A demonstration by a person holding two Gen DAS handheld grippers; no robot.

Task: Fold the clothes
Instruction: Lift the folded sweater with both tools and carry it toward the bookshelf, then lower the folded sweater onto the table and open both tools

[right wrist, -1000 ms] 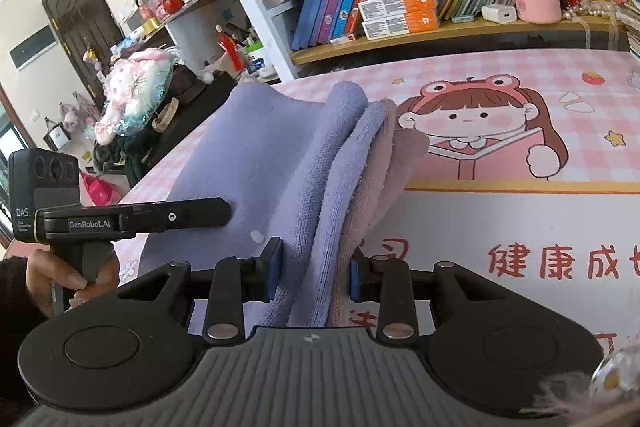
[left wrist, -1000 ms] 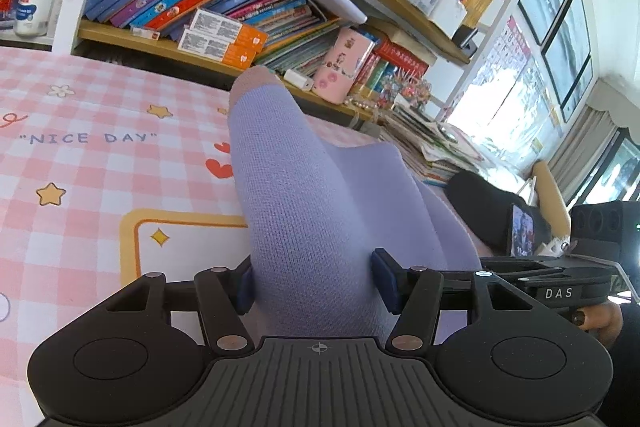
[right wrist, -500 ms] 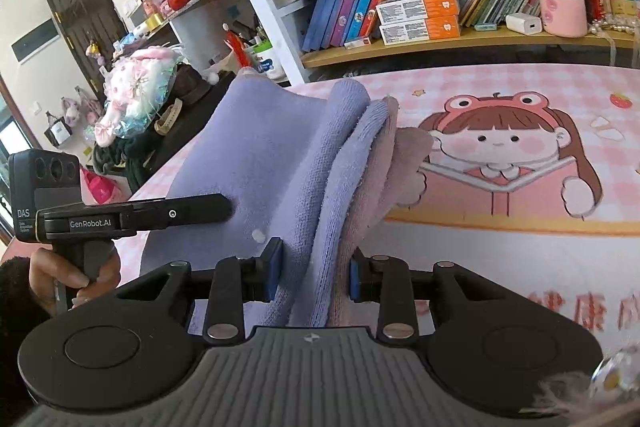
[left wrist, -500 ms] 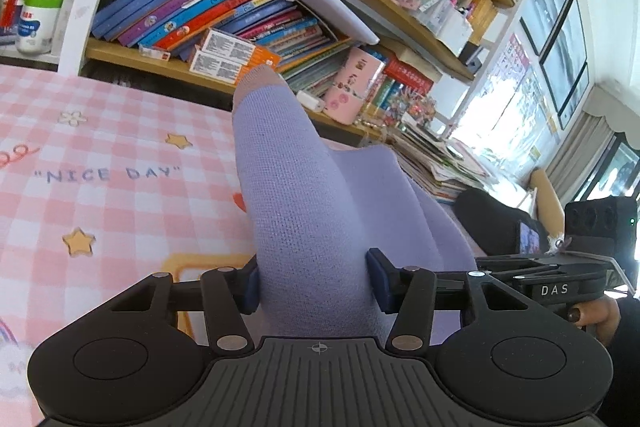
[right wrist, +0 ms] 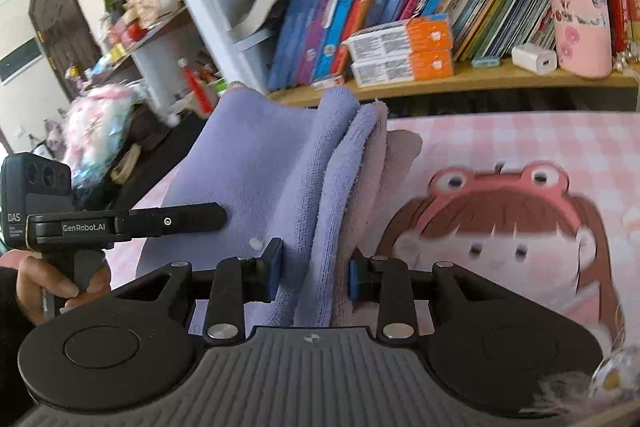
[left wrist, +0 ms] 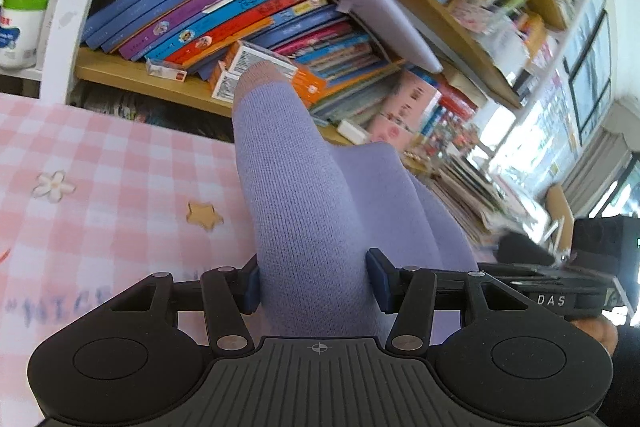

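A lilac knit garment (left wrist: 304,211) with a dusty-pink cuff is held up over the pink checked tablecloth (left wrist: 100,187). My left gripper (left wrist: 314,281) is shut on a thick fold of it. In the right wrist view the garment (right wrist: 280,171) hangs in several folded layers, lilac with a pink layer on the right. My right gripper (right wrist: 314,275) is shut on those layers. The left gripper's handle (right wrist: 120,223) shows at the left of that view, close beside the cloth. The right gripper's body (left wrist: 560,291) shows at the right of the left wrist view.
A wooden bookshelf (left wrist: 152,83) full of books stands along the table's far edge, also in the right wrist view (right wrist: 460,79). Orange boxes (right wrist: 400,55), a white charger (right wrist: 534,59) and a pink cup (right wrist: 580,11) sit on it. The tablecloth shows a cartoon girl (right wrist: 500,227).
Both grippers have moved forward toward the bookshelf with the garment still held; the shelf and books look larger and the tablecloth pattern has slid toward me.
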